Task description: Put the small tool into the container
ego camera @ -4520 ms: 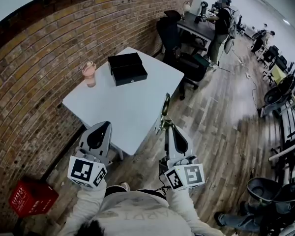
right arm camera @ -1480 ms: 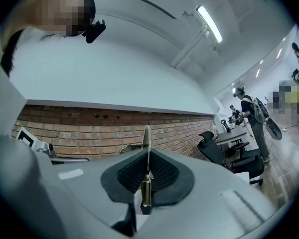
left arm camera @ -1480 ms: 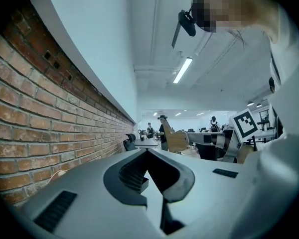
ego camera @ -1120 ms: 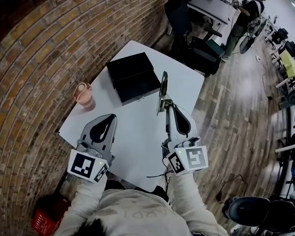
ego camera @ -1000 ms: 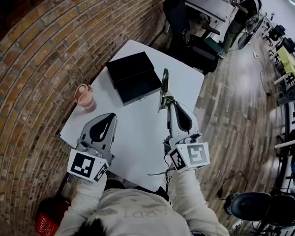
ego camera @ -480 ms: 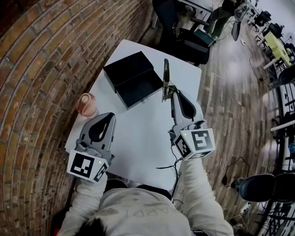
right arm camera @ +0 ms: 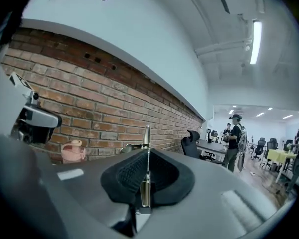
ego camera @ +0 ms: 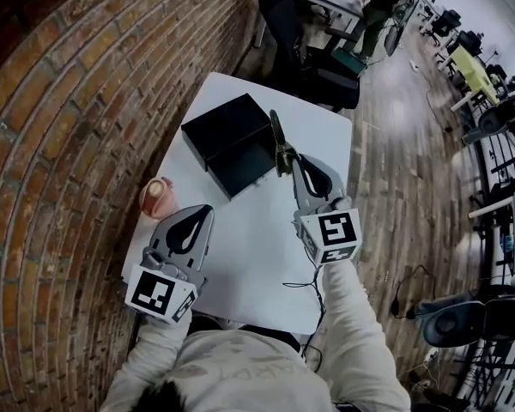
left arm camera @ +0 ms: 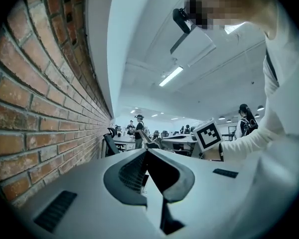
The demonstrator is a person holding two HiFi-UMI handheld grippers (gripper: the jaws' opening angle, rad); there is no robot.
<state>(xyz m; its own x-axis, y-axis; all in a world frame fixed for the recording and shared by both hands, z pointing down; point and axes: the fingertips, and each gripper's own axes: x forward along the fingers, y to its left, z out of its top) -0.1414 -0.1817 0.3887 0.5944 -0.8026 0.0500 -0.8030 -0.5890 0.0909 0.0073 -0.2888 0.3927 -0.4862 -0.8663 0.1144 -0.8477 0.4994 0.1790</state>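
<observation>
Right hand-held gripper [ego camera: 285,158] is clamped on the small tool [ego camera: 275,136], held beside the black container [ego camera: 227,140] on the desk [ego camera: 257,230], so carrying seems nearly done and lowering in, then release, is called for, while the left hand-held gripper [ego camera: 205,212] is closed and empty.

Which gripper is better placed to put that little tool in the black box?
The right. The right gripper is shut on the small tool, beside the black container; the left gripper is shut, empty, farther back.
</observation>
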